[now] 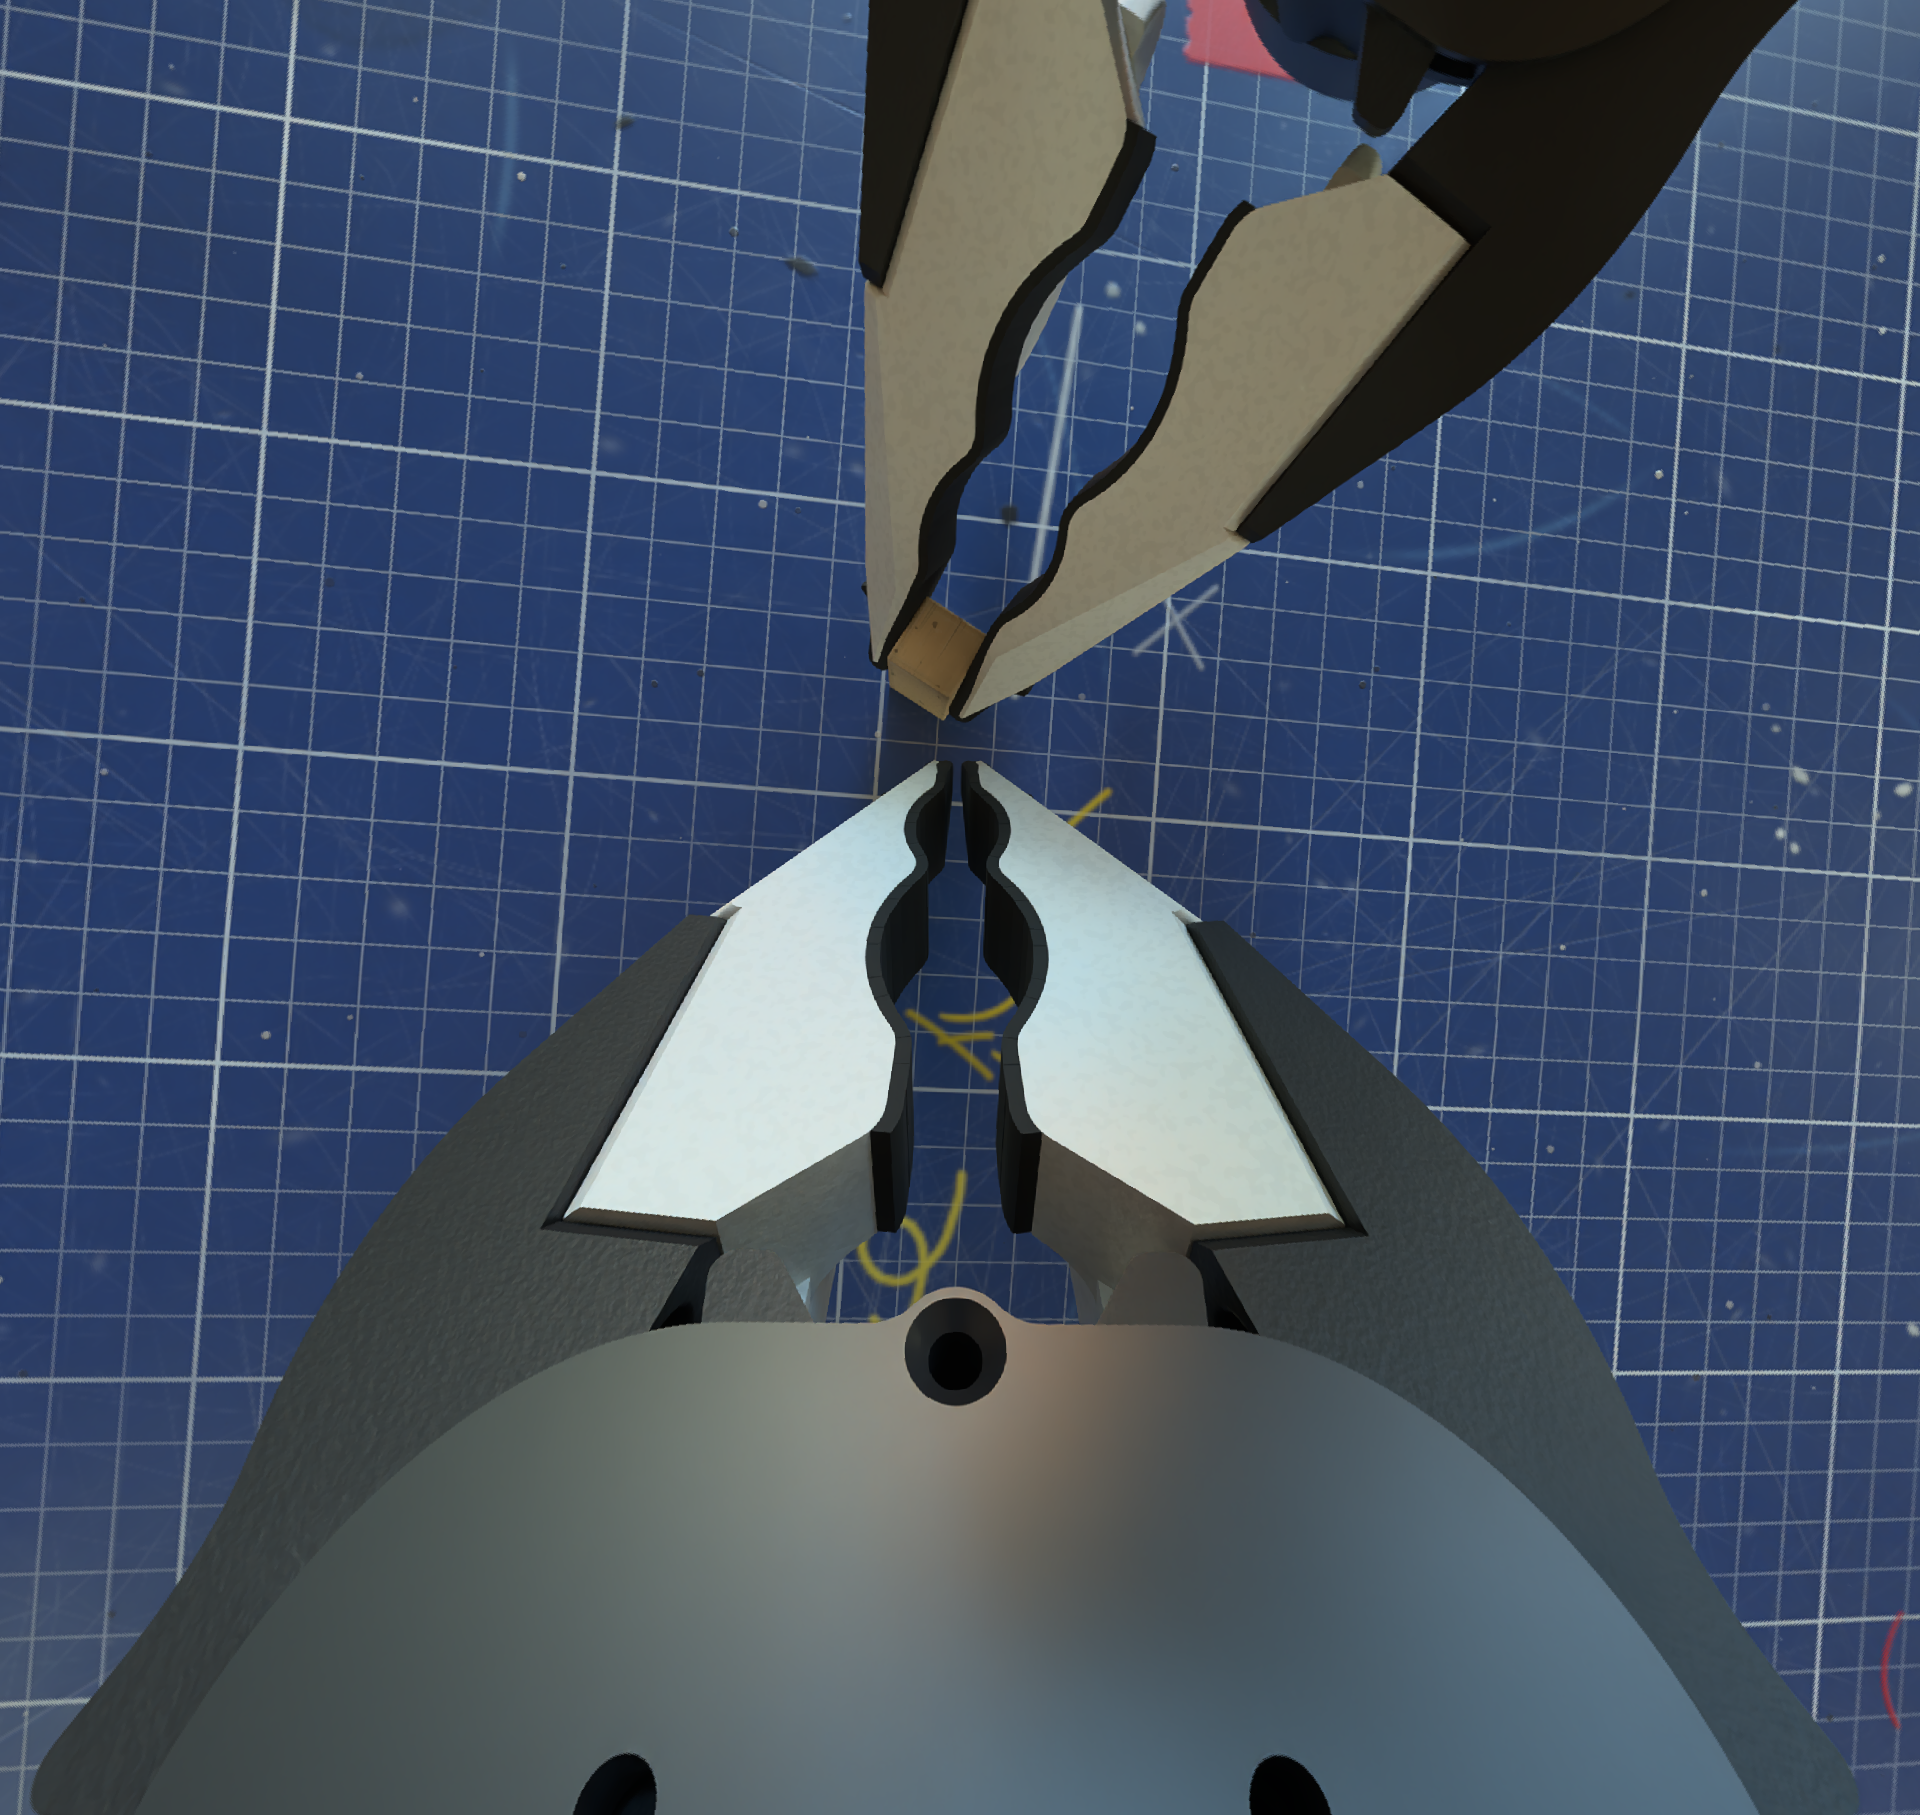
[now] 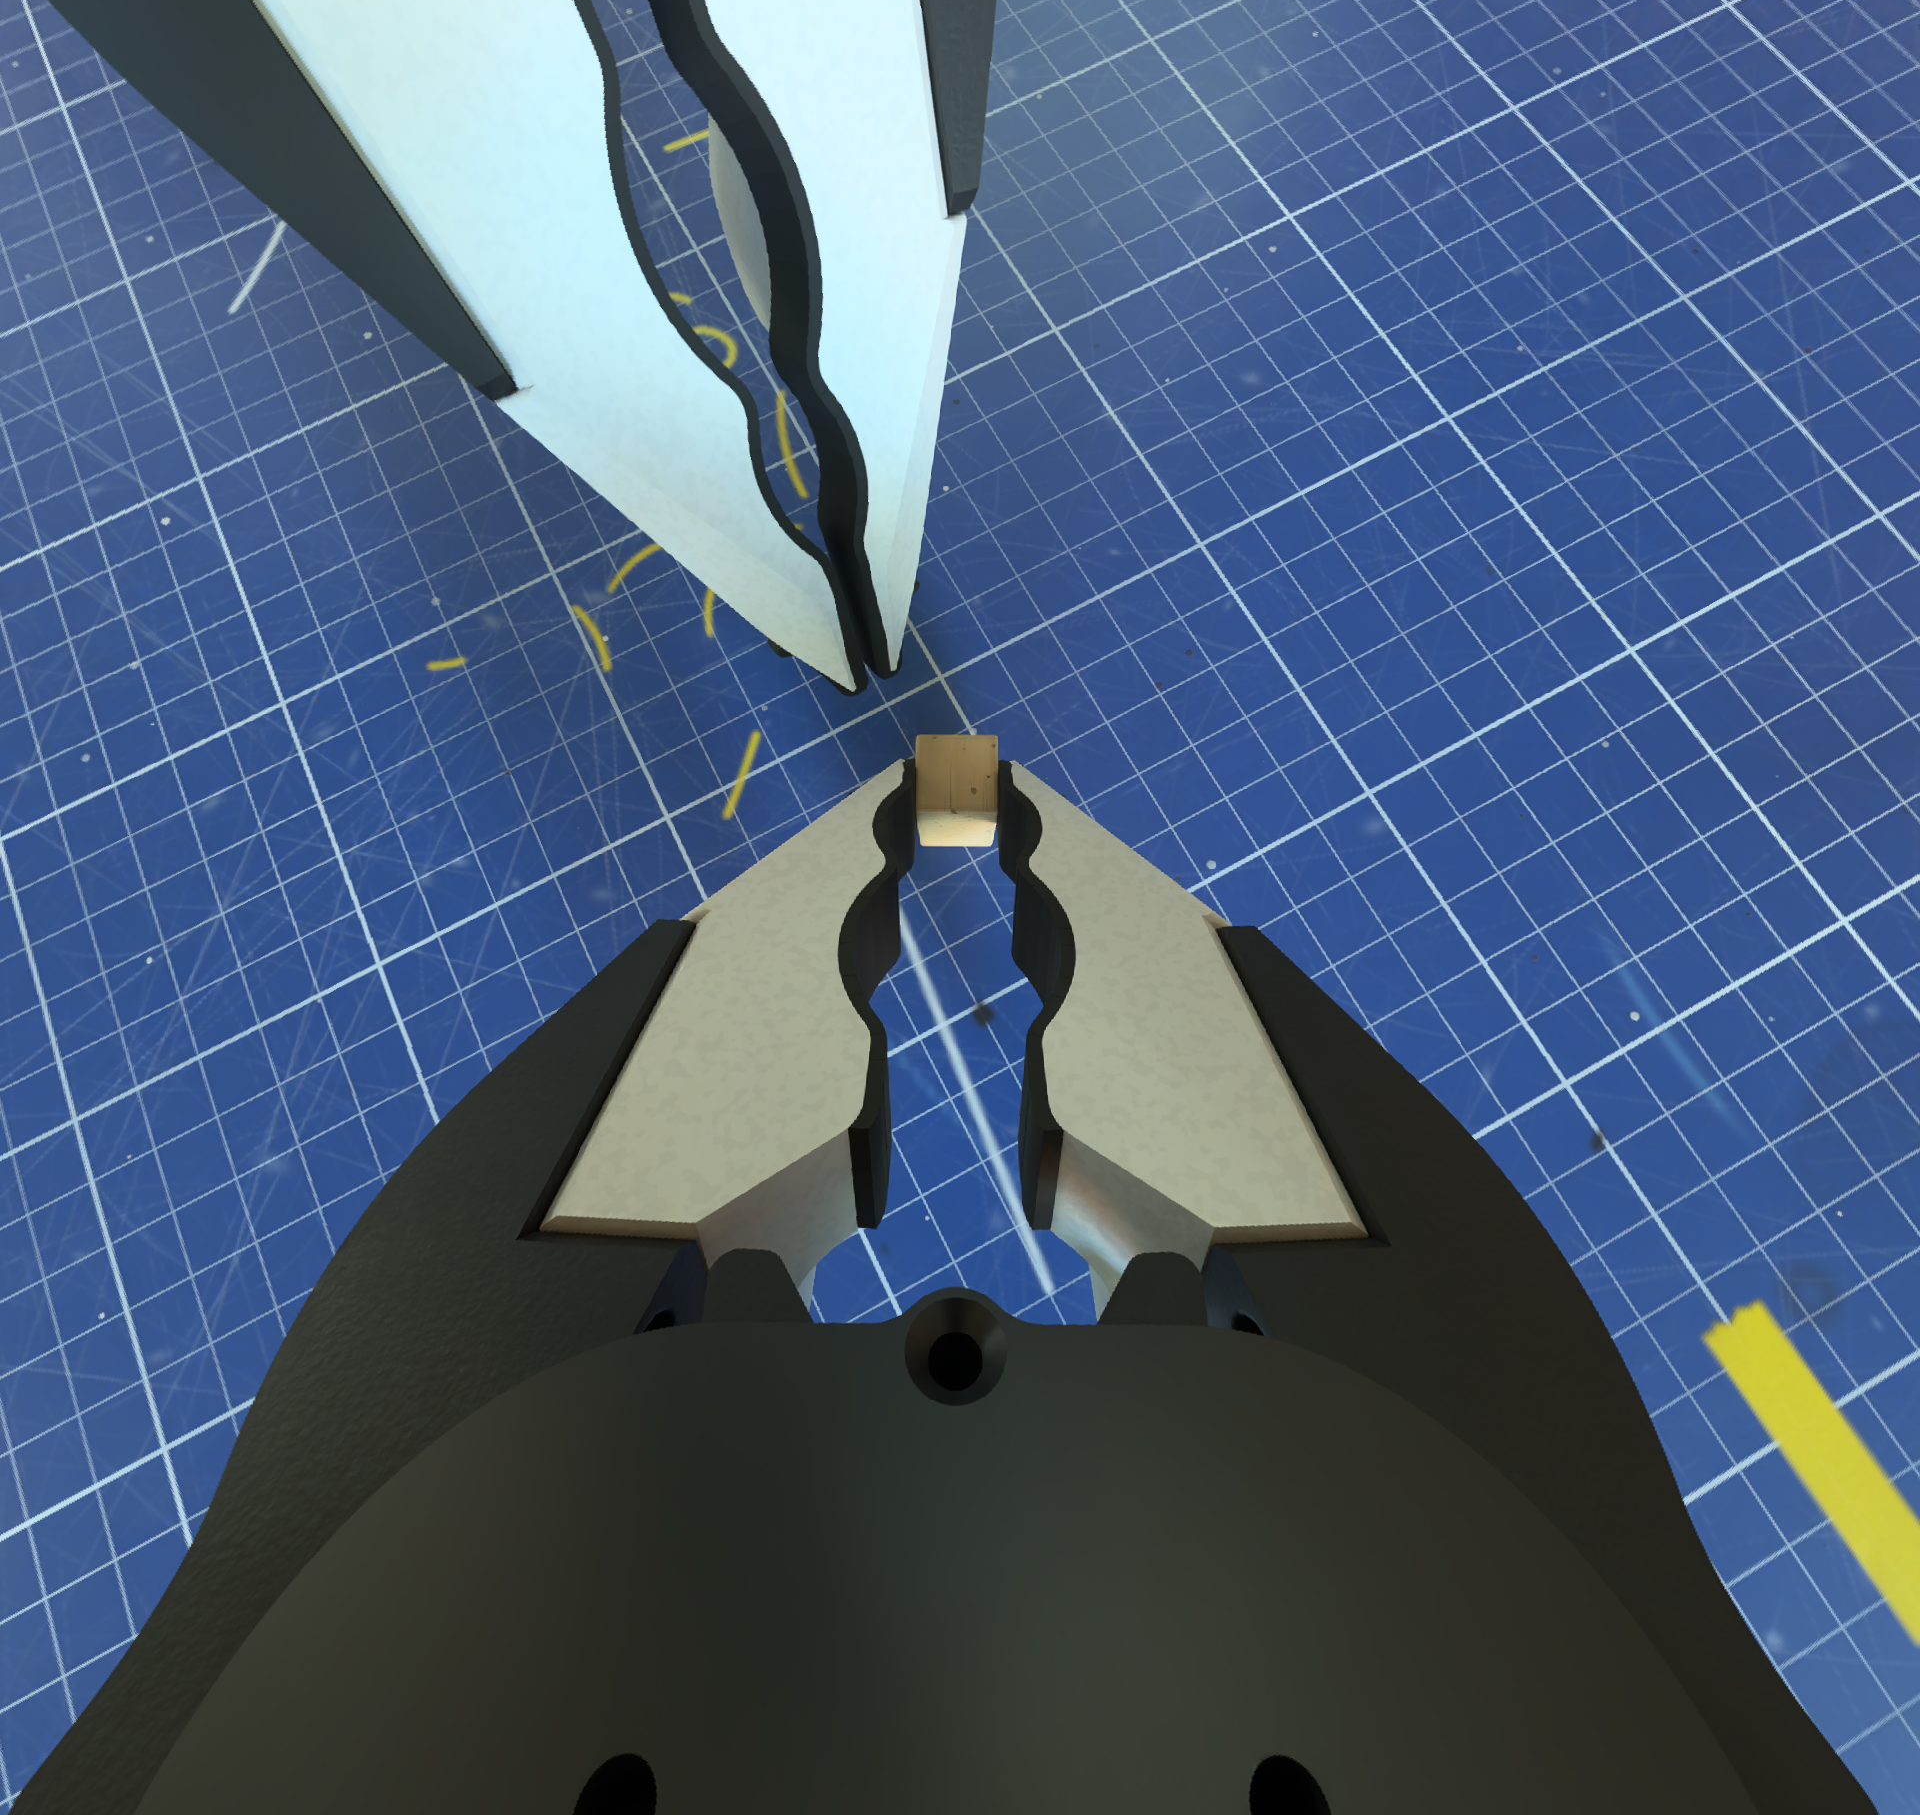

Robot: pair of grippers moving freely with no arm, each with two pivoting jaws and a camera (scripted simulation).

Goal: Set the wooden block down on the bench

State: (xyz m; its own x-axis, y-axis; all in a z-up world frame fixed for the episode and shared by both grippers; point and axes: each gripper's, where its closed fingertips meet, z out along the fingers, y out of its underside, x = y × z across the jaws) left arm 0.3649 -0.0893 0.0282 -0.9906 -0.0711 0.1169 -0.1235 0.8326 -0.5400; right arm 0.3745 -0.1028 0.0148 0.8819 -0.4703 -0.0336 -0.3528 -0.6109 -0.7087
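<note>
Sitting pinched at the very tips of the right gripper (image 2: 957,778), the wooden block (image 2: 957,791) is a small pale cube, held by its 2 side faces between the tan fingers (image 2: 769,1027), with its front end poking just past the tips. In the left wrist view the same block (image 1: 932,651) shows at the bottom of that gripper (image 1: 928,679), which points down toward the bench (image 1: 312,622); whether the block's underside touches the surface or hangs just above it cannot be told. The right jaws are parted only by the block's width and are closed on it.

Directly facing it, tip to tip, is the left gripper (image 1: 957,770), with pale bluish-white fingers (image 1: 790,1017). Its jaws are drawn nearly together, a thin slit between the tips, and they hold nothing. The block lies just beyond these tips, near but apart from them.

The bench is a blue cutting mat with a white grid, scuffed and speckled. Yellow scribbles (image 2: 597,638) mark it beside the left gripper (image 2: 871,672), a yellow tape strip (image 2: 1829,1453) lies near the right gripper, and a red tape piece (image 1: 1231,35) shows behind it.
</note>
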